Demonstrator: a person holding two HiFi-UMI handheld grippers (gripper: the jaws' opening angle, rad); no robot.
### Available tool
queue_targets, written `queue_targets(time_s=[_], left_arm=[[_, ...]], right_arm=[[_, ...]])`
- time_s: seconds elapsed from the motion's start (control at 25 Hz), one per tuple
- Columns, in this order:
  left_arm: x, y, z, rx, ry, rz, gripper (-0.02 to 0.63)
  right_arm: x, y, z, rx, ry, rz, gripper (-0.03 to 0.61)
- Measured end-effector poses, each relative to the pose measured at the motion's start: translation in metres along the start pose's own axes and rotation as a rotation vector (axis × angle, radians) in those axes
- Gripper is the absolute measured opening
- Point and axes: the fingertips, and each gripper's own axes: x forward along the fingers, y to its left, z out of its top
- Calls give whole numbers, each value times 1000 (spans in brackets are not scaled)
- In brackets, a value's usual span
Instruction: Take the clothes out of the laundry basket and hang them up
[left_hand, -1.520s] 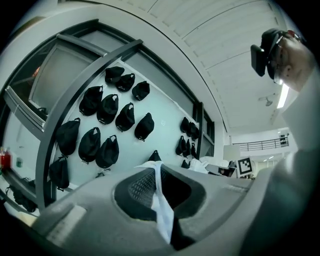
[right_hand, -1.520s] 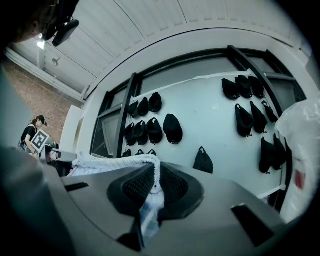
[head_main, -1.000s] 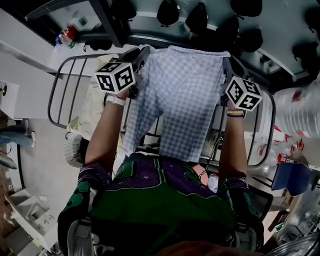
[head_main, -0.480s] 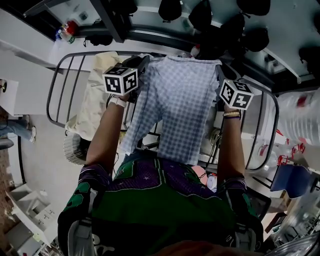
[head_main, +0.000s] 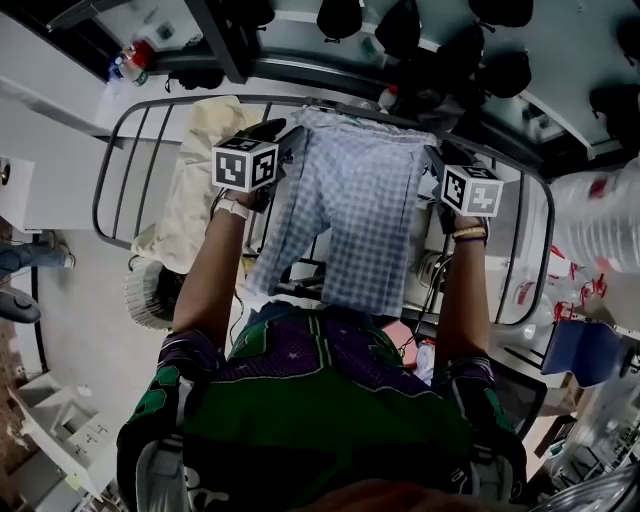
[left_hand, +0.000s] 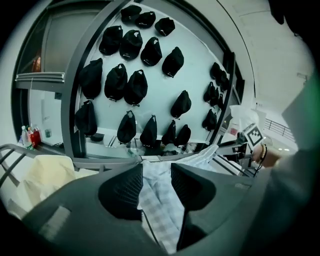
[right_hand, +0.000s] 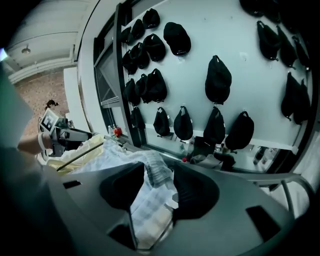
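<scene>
While you are reaching both arms out over the drying rack (head_main: 128, 135), the checked garment (head_main: 360, 210) is lying draped across its top rail, with its lower part hanging down toward you. Your left hand-held gripper (left_hand: 156, 172) is opening its jaws at the garment's left edge; a fold of the checked cloth is sitting loosely between them, not pinched. Your right hand-held gripper (right_hand: 159, 184) is opening wide at the right edge, with bunched cloth lying in the gap between its pads. A cream garment (head_main: 200, 190) is hanging on the rack just beside the checked one, on your left. Black caps (left_hand: 125, 80) are hanging on the wall beyond.
</scene>
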Motion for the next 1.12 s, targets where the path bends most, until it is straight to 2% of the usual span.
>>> queue_targets(time_s=[0.24,0.44,0.76,0.96,1.12], left_arm=[[-34,-12,13,17,-87,-31,178],[-75,-28,23,32,-159,-68,178],[-148,-57,21,58,-236,-145,178],[-205,-79,14,93,-266,-208,178],[-252,-89,5,112,-307,-230,178]], right_arm=[[-28,14,-17,12,1,-44,170],[-63,45,-28,36,-26,-63,170],[-123,126,-21,46,-138,-87,170],[-171,177,-8,72,-279,-80,169],[-201,223,-11,76,-344,-67,169]])
